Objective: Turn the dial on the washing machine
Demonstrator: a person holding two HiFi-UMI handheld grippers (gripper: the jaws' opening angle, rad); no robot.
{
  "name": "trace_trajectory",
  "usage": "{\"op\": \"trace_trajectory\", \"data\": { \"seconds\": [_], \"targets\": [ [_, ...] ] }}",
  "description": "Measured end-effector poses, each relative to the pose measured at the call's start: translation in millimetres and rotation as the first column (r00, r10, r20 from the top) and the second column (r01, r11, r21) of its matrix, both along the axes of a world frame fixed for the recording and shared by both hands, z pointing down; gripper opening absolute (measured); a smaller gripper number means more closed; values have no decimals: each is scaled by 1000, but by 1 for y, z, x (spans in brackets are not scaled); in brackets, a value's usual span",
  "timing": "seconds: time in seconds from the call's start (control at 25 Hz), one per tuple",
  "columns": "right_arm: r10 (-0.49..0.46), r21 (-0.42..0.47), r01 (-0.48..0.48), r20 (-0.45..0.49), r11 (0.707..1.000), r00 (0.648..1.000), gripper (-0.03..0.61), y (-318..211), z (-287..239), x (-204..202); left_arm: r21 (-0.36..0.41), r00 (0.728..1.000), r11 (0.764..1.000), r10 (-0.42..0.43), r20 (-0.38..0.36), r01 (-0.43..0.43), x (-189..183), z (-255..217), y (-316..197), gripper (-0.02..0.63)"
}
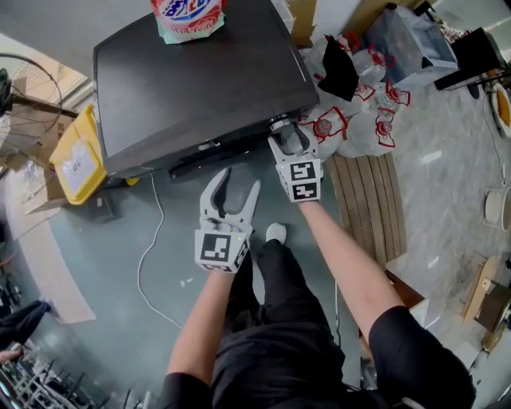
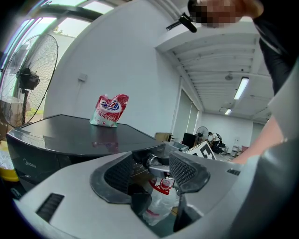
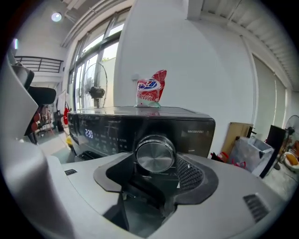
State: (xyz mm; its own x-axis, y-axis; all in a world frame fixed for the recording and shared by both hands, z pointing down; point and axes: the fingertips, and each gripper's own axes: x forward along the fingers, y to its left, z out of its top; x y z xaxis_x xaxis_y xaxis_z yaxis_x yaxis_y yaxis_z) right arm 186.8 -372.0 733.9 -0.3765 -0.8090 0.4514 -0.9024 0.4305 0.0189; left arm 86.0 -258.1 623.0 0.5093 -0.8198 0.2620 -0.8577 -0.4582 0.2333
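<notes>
Washing machine (image 1: pixel 200 80) stands on the floor, dark glossy top, detergent bag (image 1: pixel 188 17) sitting on the top near its back edge. The dial (image 3: pixel 155 156) is on the front control panel, toward the panel's right end, just right of the lit display (image 3: pixel 88 134). It's a round knob with a brushed metal face that sticks out from the panel.

Right gripper (image 1: pixel 289 142) is up at the machine's front right corner. In the right gripper view the dial sits squarely between the jaws, one jaw on each side of the rim, and they look closed onto it. Left gripper (image 1: pixel 239 182) hangs lower, out in front of the machine and apart from it, jaws spread, nothing between them, only plastic bags (image 1: pixel 351 120) on the floor seen past them.

Handling, as a judgement: the dial is rigid and fixed to the panel, so it won't lift or shift and only spins on its own axis. It probably has click stops, so expect light stepped resistance. The smooth metal rim likely slips under a weak squeeze. Best hold is across the rim on opposite sides, ribbed pads flat on the edge, gripper kept in line with the dial's axis. Then roll the wrist, no pulling outward and no sideways push on the knob
</notes>
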Motion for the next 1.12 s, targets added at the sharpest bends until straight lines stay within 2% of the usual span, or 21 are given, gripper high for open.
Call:
{"op": "trace_trajectory", "data": {
  "seconds": [0.2, 0.32, 0.4, 0.52, 0.64, 0.72, 0.8, 0.96, 1.12],
  "targets": [
    [28, -3, -28, 38, 1000, 999, 252, -2, 1, 3, -1, 1000, 1000, -4, -3, 4, -4, 1, 2, 224],
    [59, -31, -55, 146, 998, 988, 253, -3, -1, 5, -7, 1000, 1000, -10, 2, 10, -6, 0, 2, 224],
    [89, -68, -75, 232, 995, 969, 252, -3, -1, 7, -10, 1000, 1000, -16, 9, 16, -7, -3, 0, 224],
    [160, -157, -109, 363, 982, 918, 253, -3, 2, 9, 0, 1000, 1000, -10, 3, 10, -4, 1, 1, 224],
    [189, -190, -119, 413, 975, 891, 253, -3, 3, 9, 8, 1000, 1000, -3, -3, 3, 0, 3, 2, 224],
    [178, -181, -111, 409, 977, 895, 252, -3, 3, 10, 10, 1000, 1000, -2, -7, 2, 2, 2, 2, 224],
    [152, -155, -99, 379, 983, 913, 252, -3, 1, 10, 10, 1000, 1000, -2, -10, 2, 2, 1, 1, 224],
    [68, -74, -50, 257, 996, 964, 253, 2, -6, 5, 10, 1000, 1000, 8, -2, -8, 4, 1, 1, 224],
    [-9, -16, 10, 103, 1000, 995, 255, 4, -5, 0, 6, 1000, 1000, 9, 3, -9, 4, 3, 1, 224]
  ]
}}
